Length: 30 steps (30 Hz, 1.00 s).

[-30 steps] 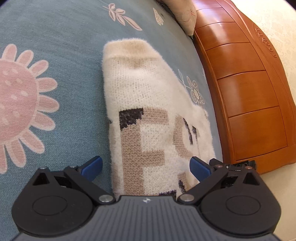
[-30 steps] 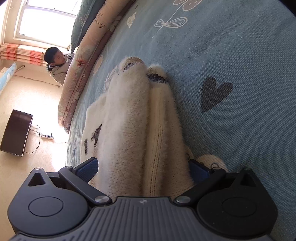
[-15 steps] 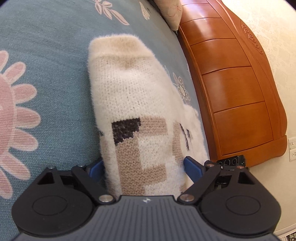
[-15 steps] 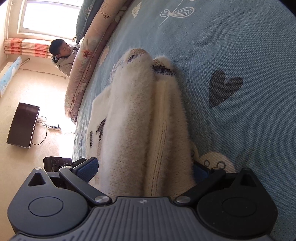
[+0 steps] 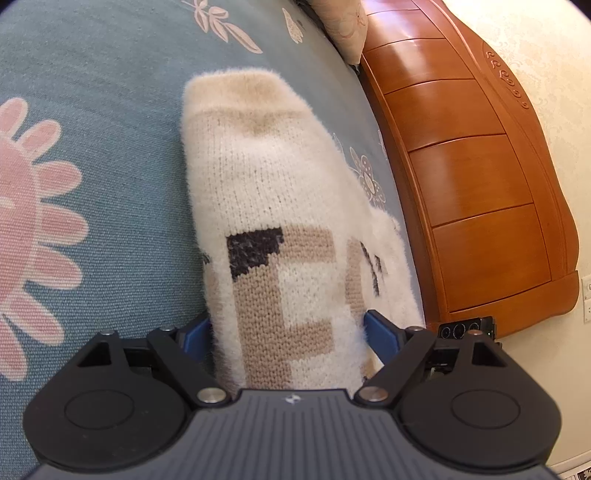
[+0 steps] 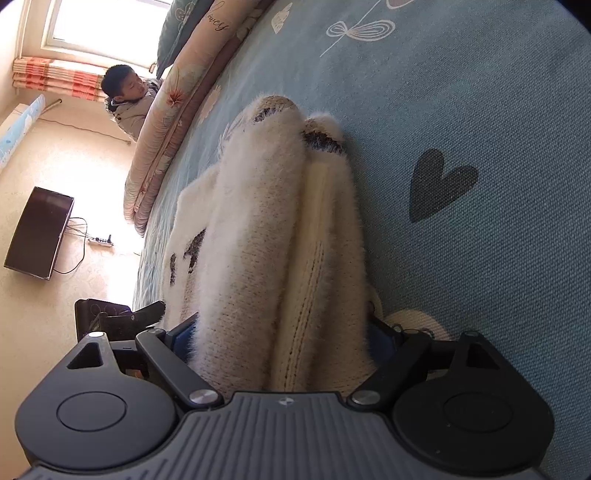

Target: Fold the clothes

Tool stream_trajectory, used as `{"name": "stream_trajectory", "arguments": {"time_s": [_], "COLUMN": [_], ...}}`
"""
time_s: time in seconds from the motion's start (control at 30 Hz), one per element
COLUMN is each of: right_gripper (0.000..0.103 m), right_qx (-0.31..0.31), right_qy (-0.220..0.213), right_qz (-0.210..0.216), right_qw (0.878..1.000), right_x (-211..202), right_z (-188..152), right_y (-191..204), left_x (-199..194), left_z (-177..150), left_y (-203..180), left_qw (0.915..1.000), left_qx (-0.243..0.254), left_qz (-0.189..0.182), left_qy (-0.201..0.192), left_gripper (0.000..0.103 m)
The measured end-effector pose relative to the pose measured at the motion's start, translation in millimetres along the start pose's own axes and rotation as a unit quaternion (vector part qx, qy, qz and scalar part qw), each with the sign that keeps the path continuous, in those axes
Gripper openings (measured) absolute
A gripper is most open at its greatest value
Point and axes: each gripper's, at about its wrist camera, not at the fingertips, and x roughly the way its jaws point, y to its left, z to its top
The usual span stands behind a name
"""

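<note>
A fluffy cream sweater (image 5: 273,192) with tan and black knitted letters lies folded into a long strip on the blue patterned bedspread (image 5: 92,110). My left gripper (image 5: 288,328) straddles its near end. The jaws are closing, and both blue pads (image 5: 380,334) touch the sides of the knit. In the right wrist view the sweater (image 6: 258,240) shows as two stacked folds. My right gripper (image 6: 284,328) is closing around their near end. Its left pad (image 6: 183,334) presses the fuzz, and the other pad is mostly hidden behind the cloth.
An orange wooden headboard (image 5: 461,184) runs along the bed's right edge, with a pillow (image 5: 343,26) at its top. A rolled quilt (image 6: 166,129) lies along the far edge. On the floor are a seated person (image 6: 129,99), a dark box (image 6: 38,232) and a power strip (image 6: 99,240).
Both grippers' jaws have narrowed around the sweater's end, and the blue pads now touch the knit. The sweater has bunched slightly narrower between them. Neither hand has shifted much.
</note>
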Motion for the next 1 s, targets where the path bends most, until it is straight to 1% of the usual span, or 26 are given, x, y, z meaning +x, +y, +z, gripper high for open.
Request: {"name": "stream_trajectory", "arguments": {"time_s": [0.1,0.2,0.43,0.57,0.77,1.0], "right_gripper": [0.085,0.082,0.075,0.075,0.075,0.075], "right_qx": [0.003,0.002,-0.023,-0.043,-0.053,-0.058], "right_qy": [-0.010,-0.022,-0.042,-0.045,-0.054,-0.079], "right_qz": [0.002,0.004,-0.016,-0.027,-0.029,-0.044], "right_qw": [1.000,1.000,0.999,0.998,0.997,0.994], "right_x": [-2,-4,-12,-18,-34,-66], "right_z": [-3,-6,-10,-11,-12,-8], "right_y": [-2,-1,20,36,50,52], "left_x": [3,-4,-10,-13,-6,16], "left_z": [1,-3,-2,-1,-1,0], "left_y": [-7,-9,-23,-35,-62,-92], "left_qw": [1.0000,0.9999,0.9998,0.9997,0.9990,0.9979], "left_qx": [-0.001,0.006,0.017,0.023,0.044,0.057], "left_qz": [0.005,0.008,0.009,-0.001,-0.008,-0.029], "left_qy": [0.000,0.002,-0.006,-0.005,0.001,0.008], "left_gripper": [0.082,0.081,0.076,0.076,0.076,0.076]}}
